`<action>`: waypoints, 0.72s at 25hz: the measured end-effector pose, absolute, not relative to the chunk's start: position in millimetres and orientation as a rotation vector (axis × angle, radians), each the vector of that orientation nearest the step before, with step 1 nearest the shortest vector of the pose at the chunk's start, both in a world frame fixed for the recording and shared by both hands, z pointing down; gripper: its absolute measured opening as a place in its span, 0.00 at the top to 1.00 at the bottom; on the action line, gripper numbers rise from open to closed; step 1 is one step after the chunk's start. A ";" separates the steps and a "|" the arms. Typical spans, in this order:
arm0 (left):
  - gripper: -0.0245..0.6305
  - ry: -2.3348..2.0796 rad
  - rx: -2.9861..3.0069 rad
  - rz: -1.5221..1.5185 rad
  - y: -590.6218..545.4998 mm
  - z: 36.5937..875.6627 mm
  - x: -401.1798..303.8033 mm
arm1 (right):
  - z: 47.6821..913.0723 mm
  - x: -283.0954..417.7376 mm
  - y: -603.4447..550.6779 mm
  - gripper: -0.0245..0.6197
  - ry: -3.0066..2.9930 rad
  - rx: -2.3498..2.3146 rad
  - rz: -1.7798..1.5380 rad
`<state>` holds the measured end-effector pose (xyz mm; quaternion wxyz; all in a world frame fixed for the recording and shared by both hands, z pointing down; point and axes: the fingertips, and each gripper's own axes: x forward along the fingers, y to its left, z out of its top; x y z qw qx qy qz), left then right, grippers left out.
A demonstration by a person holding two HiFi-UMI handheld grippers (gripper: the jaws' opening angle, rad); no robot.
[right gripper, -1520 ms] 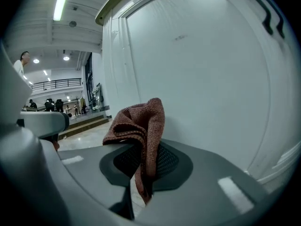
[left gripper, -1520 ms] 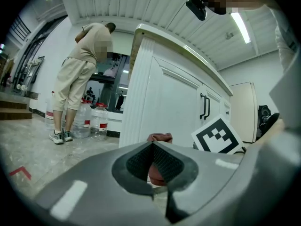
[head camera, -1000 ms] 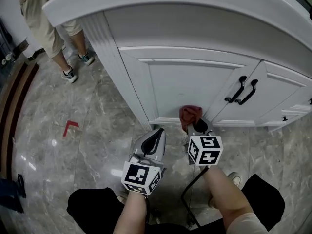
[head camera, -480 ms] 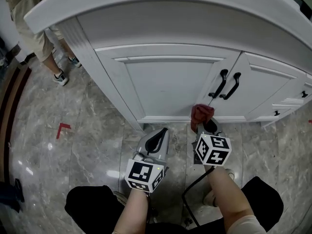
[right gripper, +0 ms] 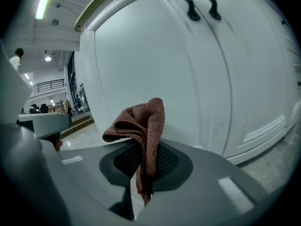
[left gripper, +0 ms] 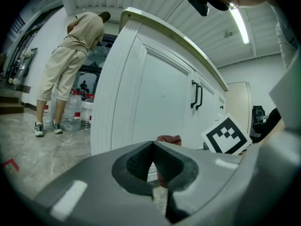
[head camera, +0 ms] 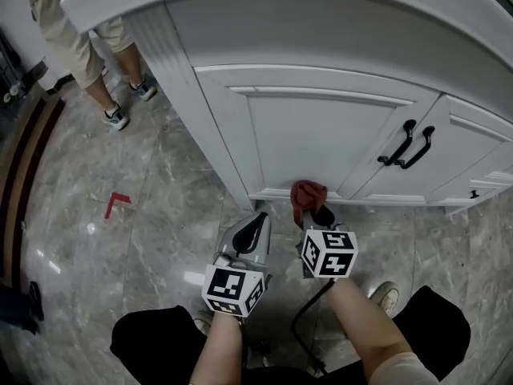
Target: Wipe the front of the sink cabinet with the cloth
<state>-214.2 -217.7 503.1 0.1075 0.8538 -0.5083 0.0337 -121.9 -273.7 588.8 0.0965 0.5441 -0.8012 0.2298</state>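
Cloth (head camera: 309, 192) of reddish-brown knit juts out past the right gripper (head camera: 319, 213) in the head view, its long axis running from the jaws toward the sink cabinet (head camera: 321, 135). It sits at the bottom rail of the left door, near the seam with the right door and below the two black handles (head camera: 409, 144). Whether it touches the rail cannot be told here. Both bare forearms reach forward from the lower edge, side by side, and the left gripper (head camera: 258, 219) is just beside the right one and aimed at the cabinet's base. A black cable (head camera: 309, 319) trails back from the right gripper across the marble floor (head camera: 144, 215). The cabinet's right door is cut off by the frame edge. A bystander (head camera: 88, 46) is seen only from the waist down.

In the left gripper view, the jaws are pressed together with nothing between them. The gripper's grey body fills the lower half and hides the floor ahead. Above it show the cloth's top and the right gripper's marker cube (left gripper: 227, 135). Beyond the cabinet's corner, water bottles (left gripper: 75, 112) stand on the floor.

In the right gripper view, the jaws are clamped on the cloth. It stands roughly upright: a folded bunch rises above the jaws and leans left, and a thin tail hangs below. The white door fills the background right behind it, but contact cannot be made out.
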 end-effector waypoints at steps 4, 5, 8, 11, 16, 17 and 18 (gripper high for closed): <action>0.96 -1.540 2.477 0.114 -221.2 511.6 -248.9 | 608.8 -176.4 -275.2 0.84 -2.401 1.501 0.707; 0.96 -1.553 2.468 0.116 -221.8 513.7 -257.4 | 612.8 -188.9 -276.4 0.84 -2.408 1.474 0.709; 0.96 -1.585 2.433 0.124 -221.6 521.8 -280.6 | 624.3 -222.6 -281.0 0.84 -2.426 1.404 0.718; 0.96 -1.600 2.404 0.140 -218.7 531.7 -298.1 | 634.5 -248.2 -285.6 0.84 -2.435 1.356 0.729; 0.96 -1.604 2.376 0.134 -217.9 541.0 -316.6 | 643.9 -260.8 -292.3 0.84 -2.422 1.371 0.754; 0.96 -1.601 2.374 0.127 -219.0 541.7 -317.9 | 644.2 -259.5 -293.6 0.84 -2.418 1.379 0.757; 0.96 -1.597 2.372 0.118 -220.1 542.3 -318.4 | 644.1 -258.1 -294.8 0.84 -2.416 1.382 0.756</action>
